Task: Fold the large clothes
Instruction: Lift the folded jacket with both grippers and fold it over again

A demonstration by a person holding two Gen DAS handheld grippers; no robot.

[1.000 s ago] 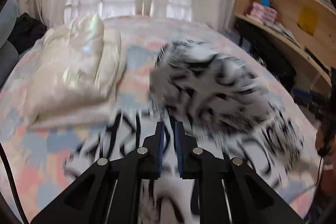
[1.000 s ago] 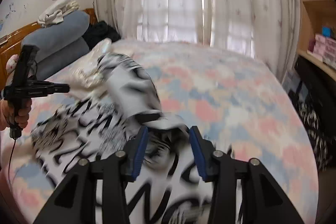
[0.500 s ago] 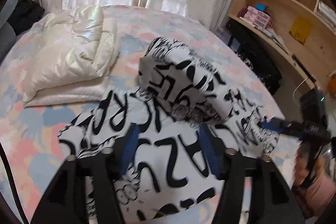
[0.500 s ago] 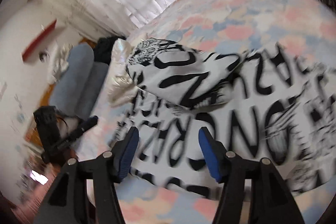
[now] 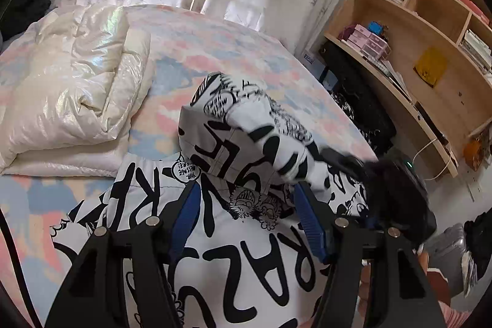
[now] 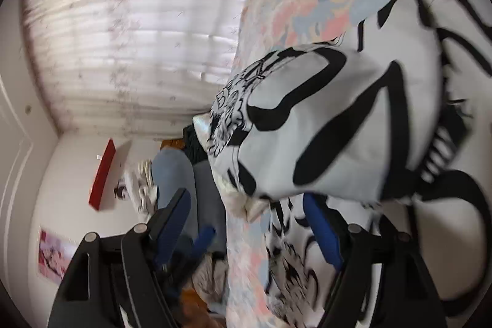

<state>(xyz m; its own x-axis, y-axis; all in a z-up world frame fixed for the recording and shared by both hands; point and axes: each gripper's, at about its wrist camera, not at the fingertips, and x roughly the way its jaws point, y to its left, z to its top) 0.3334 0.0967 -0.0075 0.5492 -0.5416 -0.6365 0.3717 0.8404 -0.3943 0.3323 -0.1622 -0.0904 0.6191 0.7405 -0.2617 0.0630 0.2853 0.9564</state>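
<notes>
The black-and-white printed garment [image 5: 233,235] lies spread on the pastel bedspread [image 5: 215,51], one part folded over and resting in a hump on top of the rest. My left gripper [image 5: 246,220] hangs just above the flat cloth with its jaws standing well apart and nothing pinched between them. My right gripper [image 6: 246,223], rolled onto its side at the garment's edge, is opening its jaws; the folded flap sits above them, not clamped. I judge one fold just laid and released. Next I need a fresh edge: both claws must go low to the free hem, pinch a single layer, and carry it across evenly. The cream quilted jacket [image 5: 70,88] lies folded beside it.
</notes>
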